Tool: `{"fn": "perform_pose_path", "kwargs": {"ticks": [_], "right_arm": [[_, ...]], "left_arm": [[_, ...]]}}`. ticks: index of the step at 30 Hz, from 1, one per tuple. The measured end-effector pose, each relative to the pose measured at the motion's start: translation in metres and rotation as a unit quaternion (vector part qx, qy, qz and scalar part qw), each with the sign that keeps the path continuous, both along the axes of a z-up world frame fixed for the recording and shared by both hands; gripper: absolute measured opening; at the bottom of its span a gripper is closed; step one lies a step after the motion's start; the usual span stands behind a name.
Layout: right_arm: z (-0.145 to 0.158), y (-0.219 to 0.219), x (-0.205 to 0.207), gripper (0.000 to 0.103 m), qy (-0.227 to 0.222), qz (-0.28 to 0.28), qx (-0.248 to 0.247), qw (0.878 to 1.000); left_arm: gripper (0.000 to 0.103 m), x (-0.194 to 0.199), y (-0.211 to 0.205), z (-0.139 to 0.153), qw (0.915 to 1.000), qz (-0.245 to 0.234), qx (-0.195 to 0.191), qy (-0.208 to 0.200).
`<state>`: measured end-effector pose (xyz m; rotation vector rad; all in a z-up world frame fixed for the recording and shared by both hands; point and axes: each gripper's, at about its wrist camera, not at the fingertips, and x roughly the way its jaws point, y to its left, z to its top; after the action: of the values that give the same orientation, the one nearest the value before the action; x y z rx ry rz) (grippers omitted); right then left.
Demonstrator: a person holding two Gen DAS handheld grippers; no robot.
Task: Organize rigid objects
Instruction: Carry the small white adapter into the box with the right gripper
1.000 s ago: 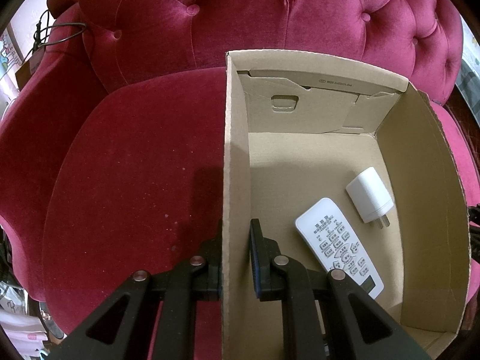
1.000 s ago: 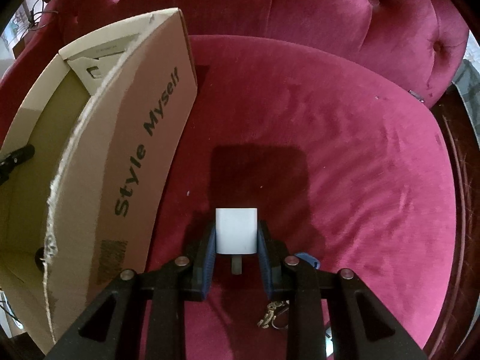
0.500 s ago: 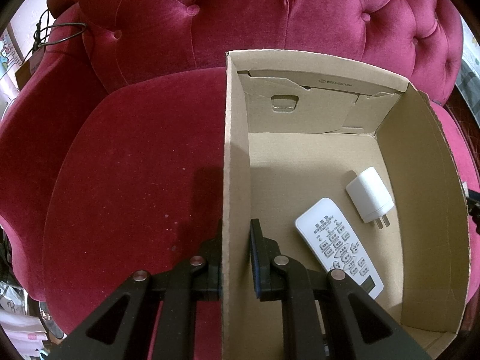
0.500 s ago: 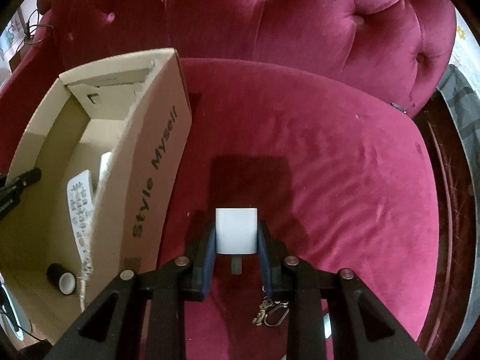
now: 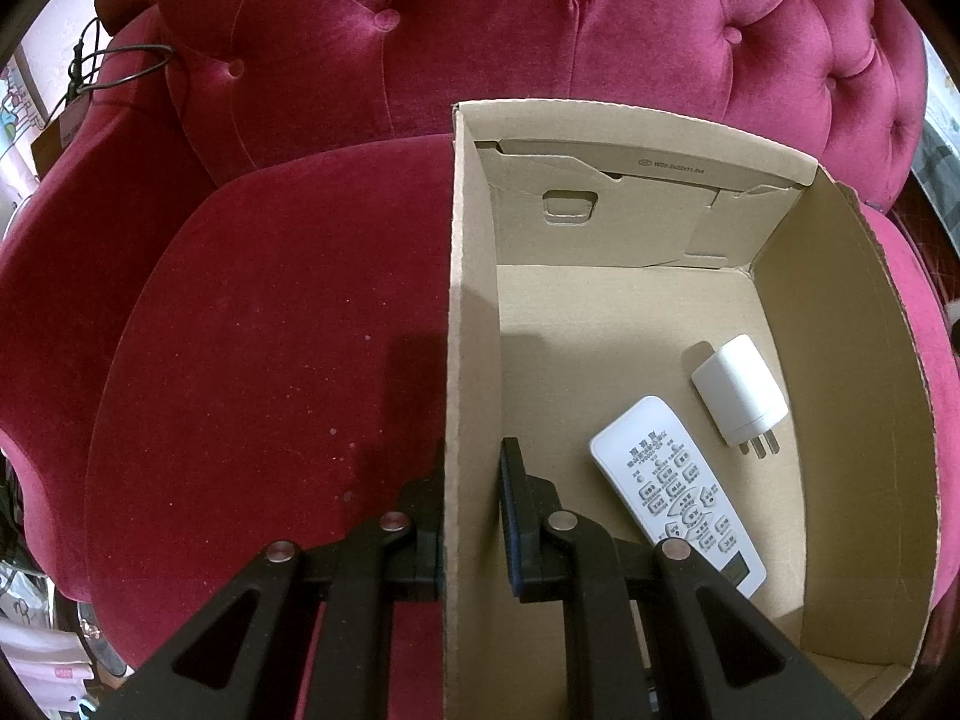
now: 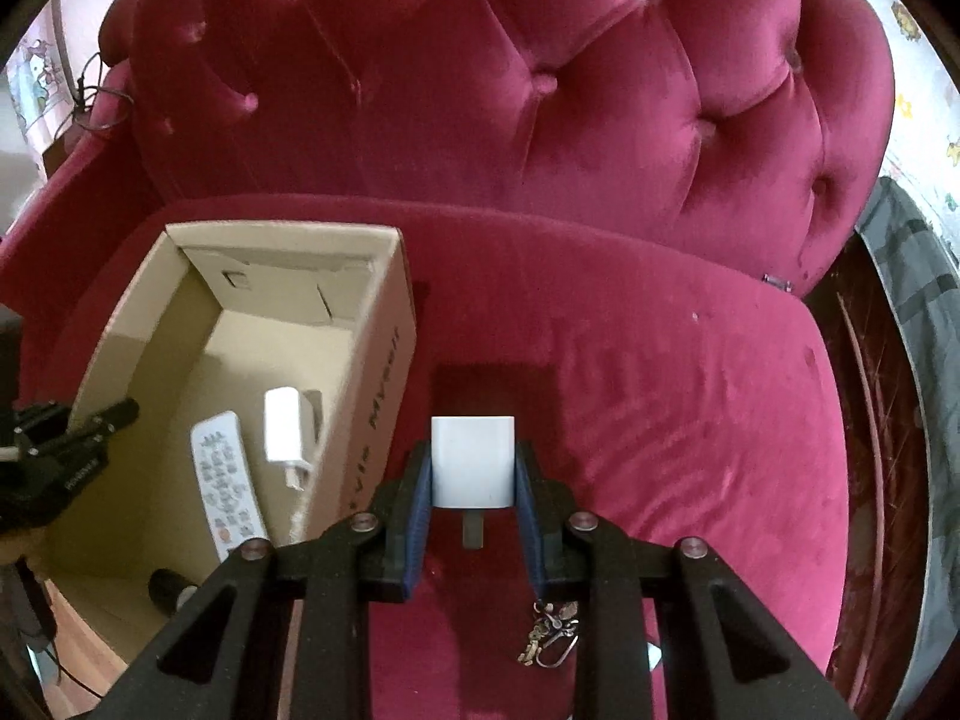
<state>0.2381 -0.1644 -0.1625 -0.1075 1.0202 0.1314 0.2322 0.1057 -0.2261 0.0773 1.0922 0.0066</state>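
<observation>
My right gripper [image 6: 473, 471] clamps a white charger block [image 6: 473, 462] at lower centre, above the red velvet sofa [image 6: 660, 372]. My left gripper [image 5: 474, 504] pinches the cardboard box [image 5: 474, 300] wall; inside, lower right, lie a remote [image 5: 672, 480] and second charger [image 5: 739, 390].

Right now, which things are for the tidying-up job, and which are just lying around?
For the job:
- cardboard box, its wall clamped by the left gripper
- white charger held in the right gripper
- remote control and second charger, in the box
- keys on the seat, probably next

Lying about:
- red armchair
- grey cloth
- cable
</observation>
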Motion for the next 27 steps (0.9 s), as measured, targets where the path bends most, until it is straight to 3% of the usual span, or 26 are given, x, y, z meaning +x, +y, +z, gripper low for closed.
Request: {"fn": "perform_pose_path", "kwargs": {"ticks": [14,27], "right_arm": [[0.037,0.036,-0.003,0.027,-0.041,0.024,0.030,0.998],[0.029,0.081,0.003,0.027,-0.035,0.055,0.049,0.997]], "left_arm": [[0.014,0.000,0.000,0.000,1.0000,0.000,-0.002,0.000],[0.014,0.000,0.001,0.000,1.0000,0.000,-0.006,0.001]]}}
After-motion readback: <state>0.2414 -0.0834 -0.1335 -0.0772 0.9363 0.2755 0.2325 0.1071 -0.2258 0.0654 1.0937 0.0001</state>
